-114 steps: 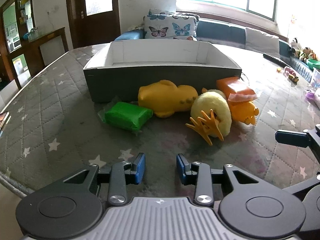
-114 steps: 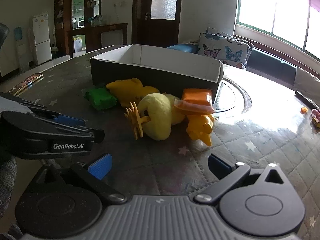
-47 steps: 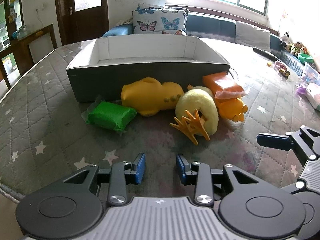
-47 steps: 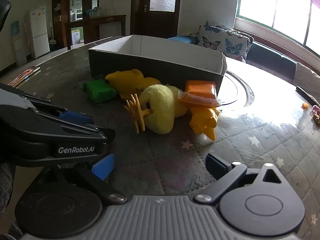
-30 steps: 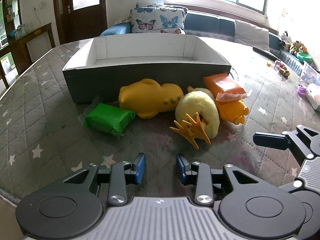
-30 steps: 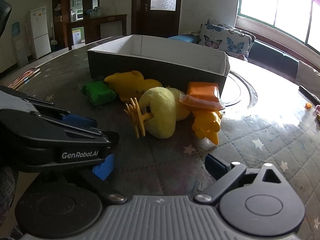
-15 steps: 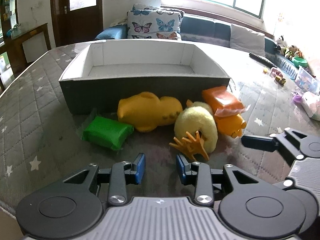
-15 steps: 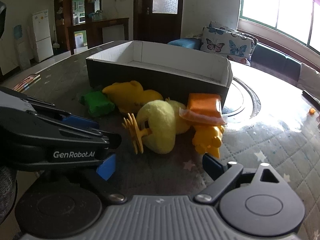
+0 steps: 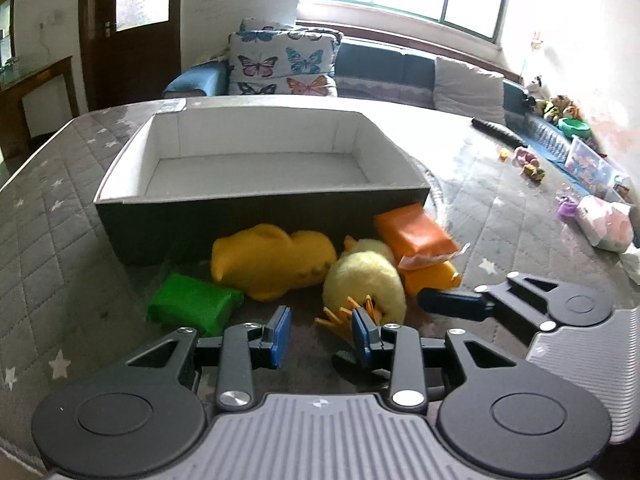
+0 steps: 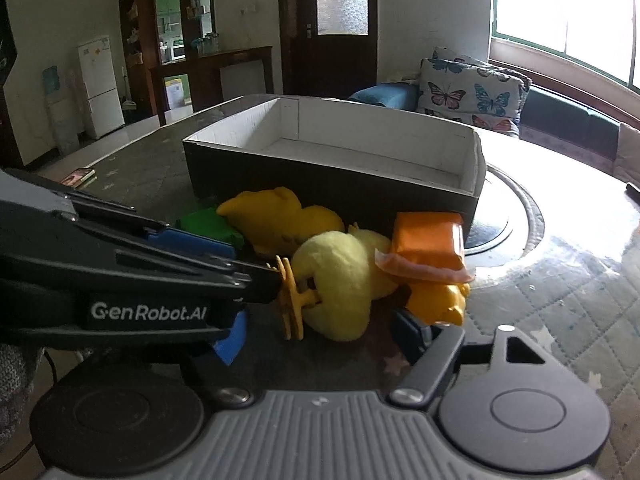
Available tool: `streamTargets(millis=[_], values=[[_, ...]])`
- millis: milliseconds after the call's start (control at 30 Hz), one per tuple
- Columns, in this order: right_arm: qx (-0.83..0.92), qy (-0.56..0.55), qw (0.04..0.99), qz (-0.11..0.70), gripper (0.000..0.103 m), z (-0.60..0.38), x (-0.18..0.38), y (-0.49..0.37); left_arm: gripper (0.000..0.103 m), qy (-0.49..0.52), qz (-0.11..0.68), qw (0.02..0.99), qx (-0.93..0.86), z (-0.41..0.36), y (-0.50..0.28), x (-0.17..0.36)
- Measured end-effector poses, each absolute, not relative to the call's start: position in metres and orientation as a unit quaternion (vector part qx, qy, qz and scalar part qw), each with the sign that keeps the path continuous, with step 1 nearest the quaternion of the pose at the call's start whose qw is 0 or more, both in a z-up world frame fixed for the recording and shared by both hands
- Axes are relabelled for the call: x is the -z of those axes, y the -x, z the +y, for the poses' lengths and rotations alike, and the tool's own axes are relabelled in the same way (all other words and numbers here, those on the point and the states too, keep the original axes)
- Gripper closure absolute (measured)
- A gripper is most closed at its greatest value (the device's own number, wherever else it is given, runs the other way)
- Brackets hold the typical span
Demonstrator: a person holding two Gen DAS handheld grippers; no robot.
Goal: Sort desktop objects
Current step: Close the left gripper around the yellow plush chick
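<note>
Left tongs (image 9: pixel 320 334) at lower centre, jaws apart, nothing gripped, just short of orange comb (image 9: pixel 346 314). Right tongs (image 10: pixel 320 330) jaws apart, have just been closing; pale yellow plush (image 10: pixel 340 280) sits in line with gap, pads not pressing it. Toys cluster at frame centre on table (image 9: pixel 60 240) against dark box (image 9: pixel 256 184): green block (image 9: pixel 192 304), yellow toy (image 9: pixel 272 264), orange packet (image 9: pixel 416 234).

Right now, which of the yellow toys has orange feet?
The fluffy pale-yellow plush duck, between the two smooth yellow rubber toys; its orange feet point toward the grippers.
</note>
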State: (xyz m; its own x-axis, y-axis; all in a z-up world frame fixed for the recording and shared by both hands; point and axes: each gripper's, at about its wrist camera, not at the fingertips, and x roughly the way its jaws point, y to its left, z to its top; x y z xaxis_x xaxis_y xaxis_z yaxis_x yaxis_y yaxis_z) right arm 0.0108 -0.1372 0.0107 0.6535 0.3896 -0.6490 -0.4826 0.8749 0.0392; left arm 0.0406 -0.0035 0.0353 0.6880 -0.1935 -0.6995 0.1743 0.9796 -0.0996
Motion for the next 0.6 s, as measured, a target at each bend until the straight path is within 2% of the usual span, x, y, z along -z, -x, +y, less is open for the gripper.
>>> streamTargets(millis=[133,600], values=[[-0.246,0.061,0.905,0.342,0.035,-0.137,-0.01,-0.014,0.066,0.012,0.376,0.919,0.116,-0.004,-0.042,-0.041],[-0.244,0.036,0.908,0.34,0.04,-0.143,-0.008,-0.021,0.067,0.022,0.383,0.909,0.164,-0.007,-0.06,-0.043]])
